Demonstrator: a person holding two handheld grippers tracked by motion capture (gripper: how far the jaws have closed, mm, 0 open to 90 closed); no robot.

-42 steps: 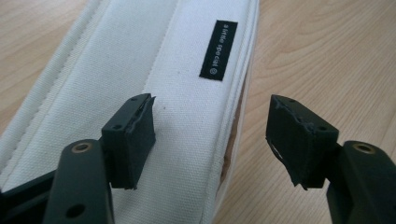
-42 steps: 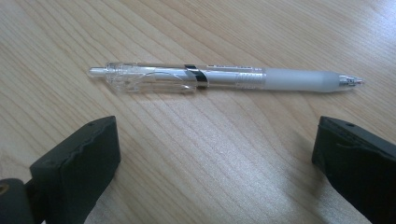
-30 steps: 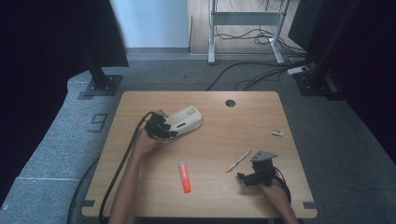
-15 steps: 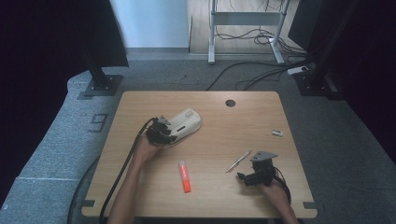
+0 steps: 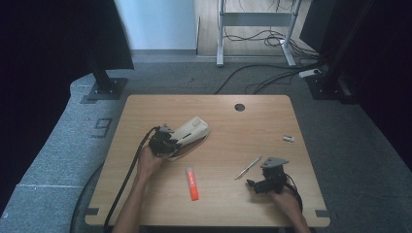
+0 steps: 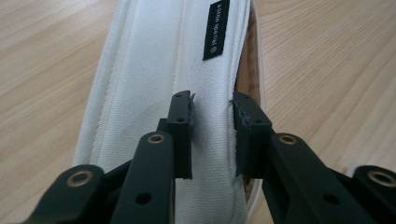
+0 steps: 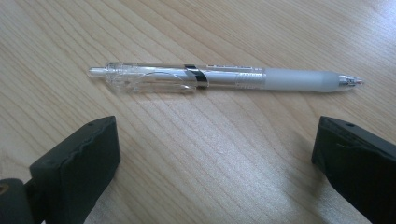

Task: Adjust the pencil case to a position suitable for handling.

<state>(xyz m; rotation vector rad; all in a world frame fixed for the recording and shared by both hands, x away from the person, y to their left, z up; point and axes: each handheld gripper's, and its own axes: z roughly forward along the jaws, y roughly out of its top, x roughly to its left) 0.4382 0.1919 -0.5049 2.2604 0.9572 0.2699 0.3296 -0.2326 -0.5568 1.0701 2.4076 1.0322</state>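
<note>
Now the left gripper point(image 5: 171, 144) is clamped on the near end of a cream canvas pencil case point(image 5: 190, 135), its fingers point(image 6: 183, 122) having just been closing; in the left gripper view they pinch a fold of the white fabric point(image 6: 177, 70) between them, just below a small black label point(image 6: 216, 29). The case lies left of the middle of the wooden table point(image 5: 228, 126), slanting away from the gripper toward the far right, with its brown inside showing along one edge. Bare wood lies all around it, and the left and far edges of the table are well apart from it.

The right gripper point(image 5: 253, 185) rests near the front right corner of the table, close to the near edge, its fingers point(image 7: 79, 163) spread wide apart and holding nothing. Just beyond them a clear ballpoint pen point(image 7: 224, 78) with a frosted grip lies flat on the wood, crosswise to the fingers and not touching them; in the high view the same pen point(image 5: 248, 167) slants between the two grippers.

An orange marker point(image 5: 192, 184) lies near the front edge, between the two hands and apart from both. A small white eraser point(image 5: 288, 139) sits close to the right edge. A round cable hole point(image 5: 239, 107) opens near the far edge.
</note>
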